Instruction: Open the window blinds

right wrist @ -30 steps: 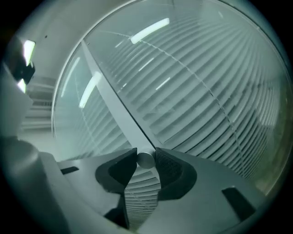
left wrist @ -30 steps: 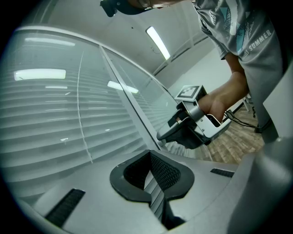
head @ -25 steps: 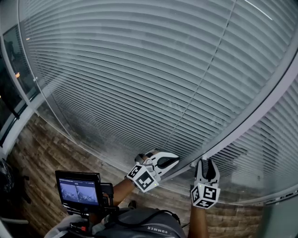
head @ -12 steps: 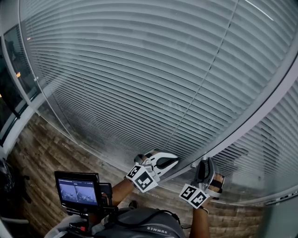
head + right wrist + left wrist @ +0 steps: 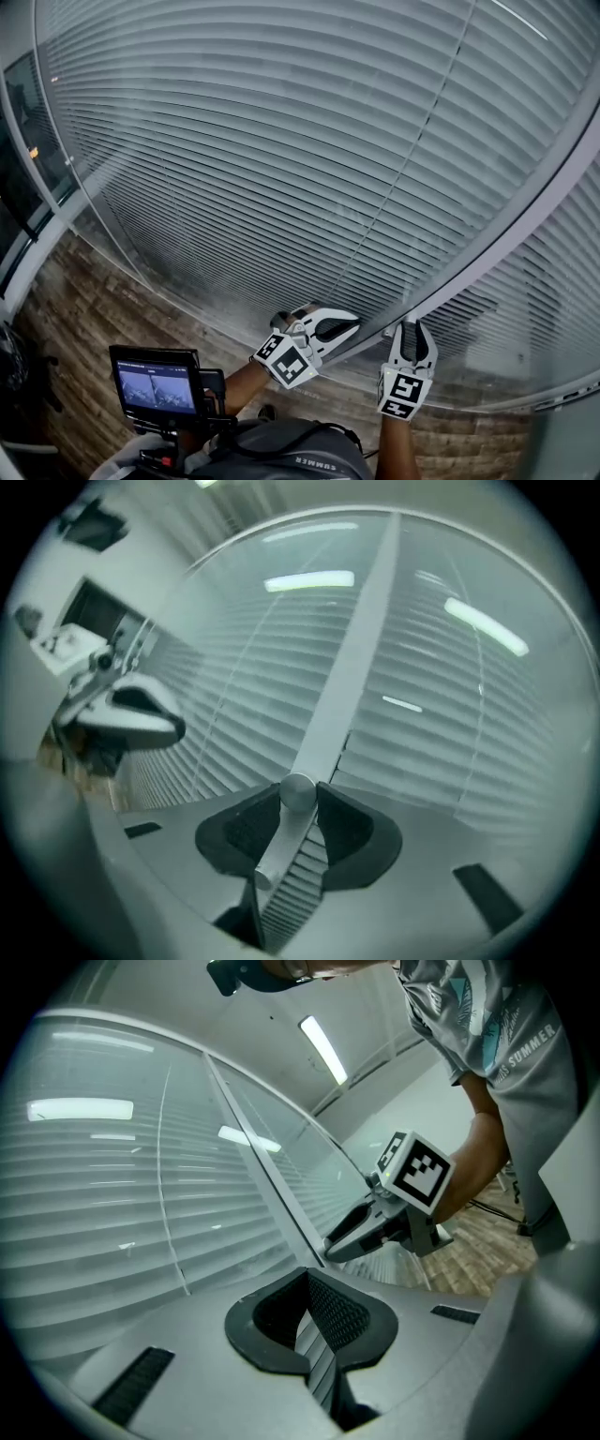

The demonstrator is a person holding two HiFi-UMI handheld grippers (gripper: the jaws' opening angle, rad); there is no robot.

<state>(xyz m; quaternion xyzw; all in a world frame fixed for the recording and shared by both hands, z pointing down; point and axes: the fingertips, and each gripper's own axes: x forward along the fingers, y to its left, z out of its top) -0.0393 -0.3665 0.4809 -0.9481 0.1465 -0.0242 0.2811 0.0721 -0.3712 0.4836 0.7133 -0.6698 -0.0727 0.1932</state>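
Closed blinds (image 5: 281,141), sealed behind glass and filling most of the head view, slats lying flat with no gaps. Pinching a small metal knob (image 5: 298,792) with the right gripper (image 5: 410,330), at the foot of the slanted frame bar (image 5: 487,253) dividing the two panes; jaws just been closing, both pads now on the knob's stem. Holding the left gripper (image 5: 349,324) level just beside, near the frame bar, jaws pressed together on nothing. Judged to be the knob-turning step, barely begun. Calls next for a firm pinch and a steady wrist roll about the knob's axis, without slipping off the smooth stem.
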